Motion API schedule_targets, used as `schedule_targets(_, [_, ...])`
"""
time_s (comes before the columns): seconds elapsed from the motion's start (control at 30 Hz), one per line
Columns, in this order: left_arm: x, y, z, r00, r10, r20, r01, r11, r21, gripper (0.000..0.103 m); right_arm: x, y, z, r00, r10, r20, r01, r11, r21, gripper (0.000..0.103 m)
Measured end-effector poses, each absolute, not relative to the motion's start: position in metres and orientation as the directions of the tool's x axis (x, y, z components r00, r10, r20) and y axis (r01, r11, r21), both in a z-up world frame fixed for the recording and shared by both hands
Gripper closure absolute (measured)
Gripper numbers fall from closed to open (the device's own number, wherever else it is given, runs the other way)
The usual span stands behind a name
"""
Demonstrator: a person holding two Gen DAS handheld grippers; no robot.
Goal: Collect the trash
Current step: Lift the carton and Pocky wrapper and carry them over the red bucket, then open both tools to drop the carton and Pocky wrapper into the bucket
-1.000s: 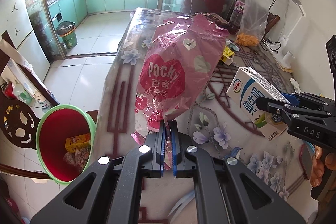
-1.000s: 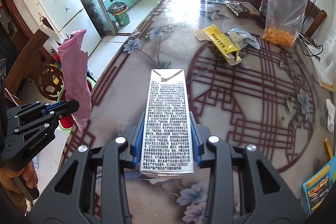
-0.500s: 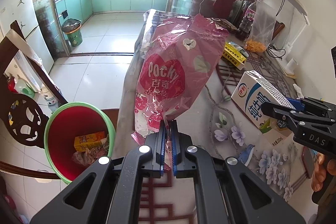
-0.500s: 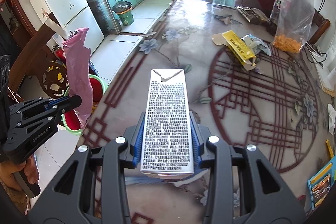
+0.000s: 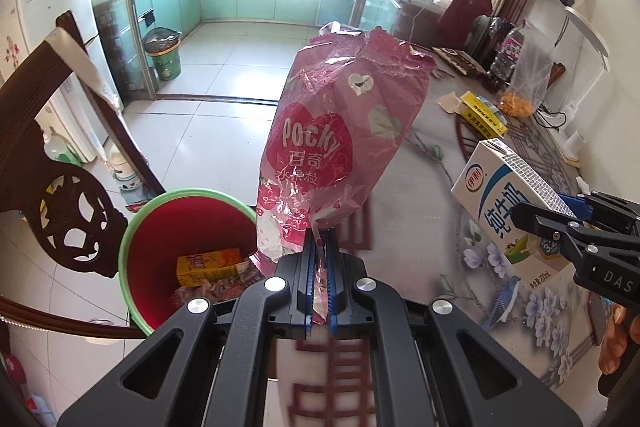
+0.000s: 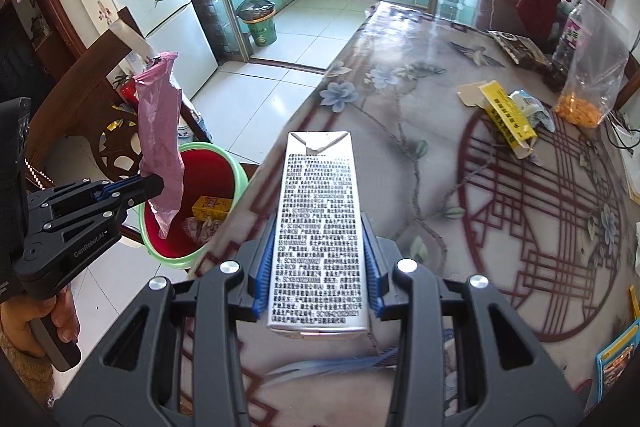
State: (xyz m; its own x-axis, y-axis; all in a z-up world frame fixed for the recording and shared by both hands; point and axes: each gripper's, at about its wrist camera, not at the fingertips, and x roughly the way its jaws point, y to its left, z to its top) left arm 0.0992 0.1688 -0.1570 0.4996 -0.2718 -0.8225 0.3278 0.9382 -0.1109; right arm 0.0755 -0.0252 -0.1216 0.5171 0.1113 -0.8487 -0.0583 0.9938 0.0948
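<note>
The left claw (image 5: 319, 269) was clamped on the bottom edge of a pink Pocky wrapper (image 5: 340, 143), held upright; the right wrist view showed the wrapper (image 6: 160, 131) hanging over the red bin with a green rim (image 6: 236, 171) beside the tabletop (image 6: 400, 115). The right claw (image 6: 318, 275) gripped a milk carton (image 6: 318, 227) by its sides above the tabletop; only the left wrist view showed the carton's blue-and-white front (image 5: 504, 203). A yellow box (image 6: 506, 115) lay farther along the tabletop.
</note>
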Motion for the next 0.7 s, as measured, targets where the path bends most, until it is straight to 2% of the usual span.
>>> schedule_targets(0.7, [0.122, 0.262, -0.190, 0.481, -0.176, -0.859, 0.137, 0.983, -0.125, 0.100, 0.118, 0.064, -0.128, 0.474, 0.196, -0.858, -0.203, 0.973, 0.111, 0.066])
